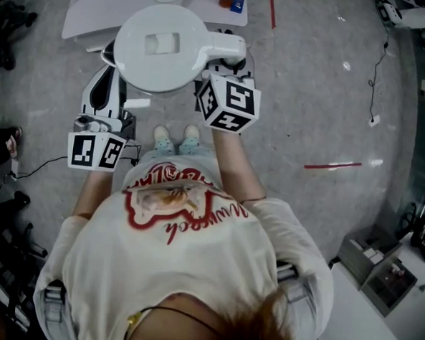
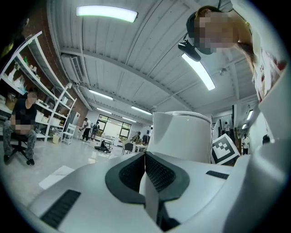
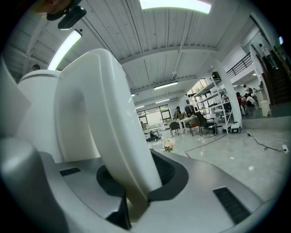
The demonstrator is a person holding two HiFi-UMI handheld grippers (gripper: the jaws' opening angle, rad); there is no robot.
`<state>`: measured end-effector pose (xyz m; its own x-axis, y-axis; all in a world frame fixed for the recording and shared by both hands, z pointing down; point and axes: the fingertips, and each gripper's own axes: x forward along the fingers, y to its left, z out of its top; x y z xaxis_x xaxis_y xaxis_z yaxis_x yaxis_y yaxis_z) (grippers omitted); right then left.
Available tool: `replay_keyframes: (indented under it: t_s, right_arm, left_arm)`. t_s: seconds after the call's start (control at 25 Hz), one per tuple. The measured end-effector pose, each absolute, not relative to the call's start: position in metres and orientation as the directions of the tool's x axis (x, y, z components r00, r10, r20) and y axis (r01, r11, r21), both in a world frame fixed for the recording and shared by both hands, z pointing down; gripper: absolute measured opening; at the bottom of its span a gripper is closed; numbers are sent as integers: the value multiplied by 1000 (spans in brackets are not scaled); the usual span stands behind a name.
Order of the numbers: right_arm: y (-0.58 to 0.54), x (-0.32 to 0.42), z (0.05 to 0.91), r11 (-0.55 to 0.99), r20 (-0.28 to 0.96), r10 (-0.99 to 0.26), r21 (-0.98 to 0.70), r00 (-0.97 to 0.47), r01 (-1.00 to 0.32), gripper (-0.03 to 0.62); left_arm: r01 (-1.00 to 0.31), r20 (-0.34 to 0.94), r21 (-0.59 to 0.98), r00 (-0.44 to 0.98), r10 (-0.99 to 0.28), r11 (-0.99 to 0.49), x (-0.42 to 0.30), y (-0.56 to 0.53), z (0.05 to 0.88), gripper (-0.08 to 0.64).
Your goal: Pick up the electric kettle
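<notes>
Looking down in the head view: finds the electric kettle [image 1: 162,48] held aloft over the floor [image 1: 310,100], directly ahead of the right gripper [image 1: 222,67], which bites the handle [image 1: 225,49]. Holds it upright, top facing the camera, long axis vertical, handle turned back toward that gripper; spout not made out. Probably held level like this so nothing inside can spill. Places the left gripper [image 1: 107,73] alongside, with the kettle just off to its right, no contact visible.

Turning to the left gripper view: shows these jaws pressed together with nothing between them, and the kettle's white body [image 2: 182,134] standing just past the tips, slightly to the right. Likely waiting there as a steadying guard, not a second grip.

Moving to the right gripper view: shows the jaws clamped on the handle's lower part, the white arch rising from between the pads, the body to their left. Probably takes the handle as the kettle's one narrow, graspable part.
</notes>
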<state>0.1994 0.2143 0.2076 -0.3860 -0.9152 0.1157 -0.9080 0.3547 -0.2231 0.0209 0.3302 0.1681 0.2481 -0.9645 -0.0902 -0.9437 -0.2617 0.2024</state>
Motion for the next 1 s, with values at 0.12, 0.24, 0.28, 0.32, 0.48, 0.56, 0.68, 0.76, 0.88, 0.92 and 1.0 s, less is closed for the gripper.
replay_keyframes:
  t_s: [0.12,0.24,0.28,0.32,0.48,0.56,0.68,0.76,0.88,0.92,1.0]
  right_arm:
    - [214,200,206,351,105,-919,-217,-379,-911,67]
    - [213,200,205,350,105,-920,-204,-376,-914,67]
    - [213,200,206,350,108,-921,-201,-376,-915,67]
    - [213,200,206,349,111,-920,-199,-375,-916,67]
    - [214,200,209,347,115,-921,-196,-373,-917,67]
    - [214,200,210,345,114,-921,-198,-371,-917,67]
    - [213,199,213,342,115,-922,-203,-370,-917,67]
    - [212,198,216,342,114,-922,-204,-370,-917,67]
    - [212,198,214,345,112,-922,-198,-371,-918,67]
    - [212,199,212,346,111,-922,-197,-371,-918,67]
    - [212,201,208,347,108,-922,-194,-372,-918,67]
  left_arm:
    - [-943,-94,206,249,-964,-263,20,329,167,12]
    - [-943,-87,203,250,-964,-263,20,328,170,12]
    - [-943,-86,204,251,-964,-264,20,328,170,12]
    - [-942,-84,206,252,-964,-264,20,328,171,12]
    - [-940,-83,211,257,-963,-269,20,327,174,12]
    - [-939,-84,211,259,-962,-271,20,327,175,12]
    - [-938,-87,213,261,-961,-274,19,326,177,12]
    - [-937,-89,214,262,-961,-275,17,325,180,12]
    - [-938,-87,211,263,-961,-276,17,325,179,12]
    - [-938,-86,210,264,-961,-277,18,325,178,12]
    - [-937,-84,209,266,-960,-278,20,326,174,12]
